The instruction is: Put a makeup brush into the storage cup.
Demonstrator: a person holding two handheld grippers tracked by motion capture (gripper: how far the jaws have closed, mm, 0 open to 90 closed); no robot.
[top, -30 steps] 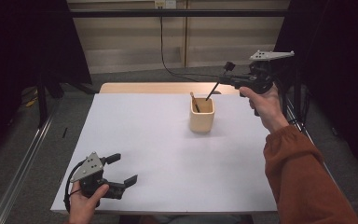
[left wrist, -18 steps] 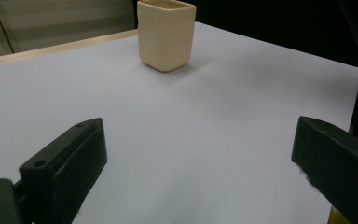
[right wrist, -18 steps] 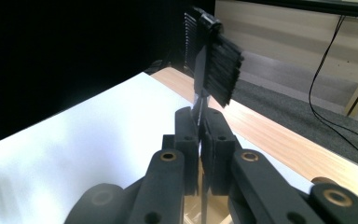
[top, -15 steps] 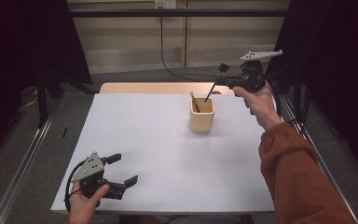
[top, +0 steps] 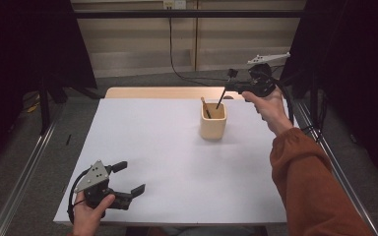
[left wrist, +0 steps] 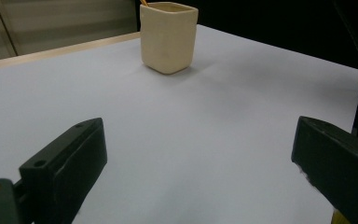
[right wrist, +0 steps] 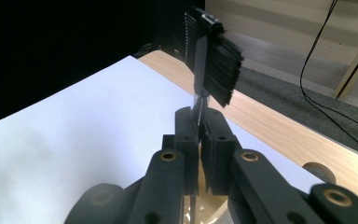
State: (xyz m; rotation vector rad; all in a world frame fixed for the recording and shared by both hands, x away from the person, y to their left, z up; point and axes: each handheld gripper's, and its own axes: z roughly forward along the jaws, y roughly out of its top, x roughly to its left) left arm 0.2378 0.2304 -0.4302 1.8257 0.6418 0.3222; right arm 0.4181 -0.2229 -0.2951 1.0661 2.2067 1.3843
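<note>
Right gripper (right wrist: 198, 122): jaws are seen clenched on the thin handle of a black brush (right wrist: 213, 56), bristle head standing up just beyond the jaw tips in the right gripper view. In the high view the same brush (top: 225, 91) is held slanting, bristles up near the right gripper (top: 235, 87), handle end pointing down into the mouth of a cream cup (top: 213, 121); whether the handle touches the cup's rim or floor cannot be told. A thin wooden stick (top: 205, 106) is seen leaning inside the cup. The cup is stood upright on the white table (top: 167, 162), in its far right part, with a strip of bare wood edge (top: 152, 93) behind it. The right gripper is carried by a hand (top: 269, 105) with a rust-coloured sleeve (top: 310, 187), above and just behind the cup. Left gripper (left wrist: 200, 154): jaws are spread wide, nothing between them, bare white surface seen in the gap. In the left gripper view the cup (left wrist: 168, 37) is seen well ahead, far from the jaws. In the high view the left gripper (top: 128, 179) is held low at the near left corner of the table, well apart from the cup.
</note>
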